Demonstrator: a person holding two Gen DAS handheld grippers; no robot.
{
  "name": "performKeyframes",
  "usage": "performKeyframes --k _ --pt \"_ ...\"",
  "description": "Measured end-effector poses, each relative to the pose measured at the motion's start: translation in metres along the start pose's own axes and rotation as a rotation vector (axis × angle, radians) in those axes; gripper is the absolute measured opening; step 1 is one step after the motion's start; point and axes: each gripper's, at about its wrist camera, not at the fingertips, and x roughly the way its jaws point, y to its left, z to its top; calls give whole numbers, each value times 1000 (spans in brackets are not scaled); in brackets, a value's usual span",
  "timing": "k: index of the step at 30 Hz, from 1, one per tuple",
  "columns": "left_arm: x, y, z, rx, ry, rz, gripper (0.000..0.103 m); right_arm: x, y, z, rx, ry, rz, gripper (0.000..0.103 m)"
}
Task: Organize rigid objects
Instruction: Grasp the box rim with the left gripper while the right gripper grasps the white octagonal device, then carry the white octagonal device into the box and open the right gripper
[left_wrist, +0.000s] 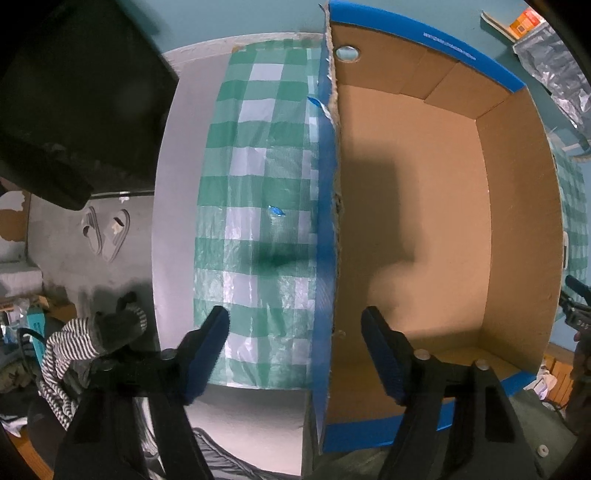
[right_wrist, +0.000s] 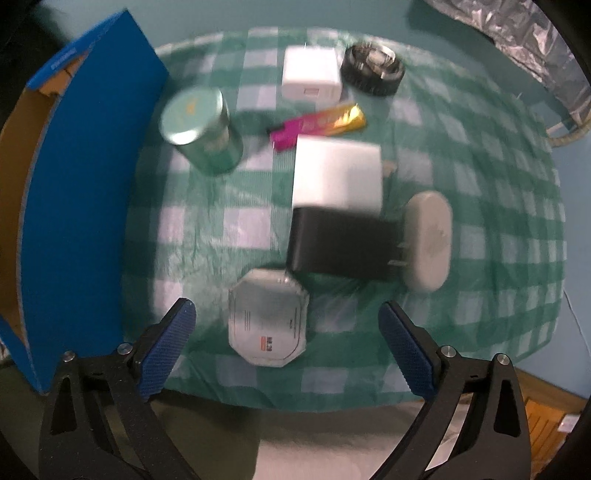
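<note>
Left wrist view: your left gripper (left_wrist: 295, 347) points straight down with its jaws wide apart and nothing between the pads; one finger sits over the cloth (left_wrist: 258, 166), the other over the inside of the box (left_wrist: 517, 221), so the near box wall runs right between them. That looks like a setup to pinch the wall and steady the box, not to pick anything, but the pads aren't on the cardboard yet. The box is empty, open side up, sitting on the checked cloth at the table's edge, so I'd say nothing has been sorted yet. Right wrist view (blurred): your right gripper (right_wrist: 286, 332) is also wide open and empty, hanging directly over the octagonal tin (right_wrist: 268, 317) at the near edge of the cloth; that's the nearest item, so a sensible first pick. The rest is loose beyond it: black block (right_wrist: 340, 243) touching the tin's far corner and butting the grey case (right_wrist: 430, 240), white block (right_wrist: 338, 173) just behind the black one, pink tube (right_wrist: 317, 123), green can (right_wrist: 201, 133) upright near the box's blue wall, white cube (right_wrist: 310, 74) and black ring (right_wrist: 373, 70) at the back. The box is just left of the pile, a short carry. Watch the black block when you close on the tin; it's tight against it.
</note>
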Motion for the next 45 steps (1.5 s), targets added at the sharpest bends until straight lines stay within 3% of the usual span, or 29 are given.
performKeyframes --k 4,11,24,28,35,45 --pt "-2 -4 -4 22 -28 9 59 15 4 -4 -13 25 9 95" --pt "5 -1 -7 1 -5 -10 28 34 4 -4 -19 56 9 85" --pt "7 -5 -8 18 11 -40 19 55 15 -20 -48 82 -12 70" --pt "9 -8 -11 26 13 -34 17 54 25 -17 -63 64 -14 54" --pt "8 -13 -12 36 8 -26 13 53 30 -16 -50 63 3 54" --pt "9 -10 -13 36 4 -26 12 6 36 2 -84 38 34 54"
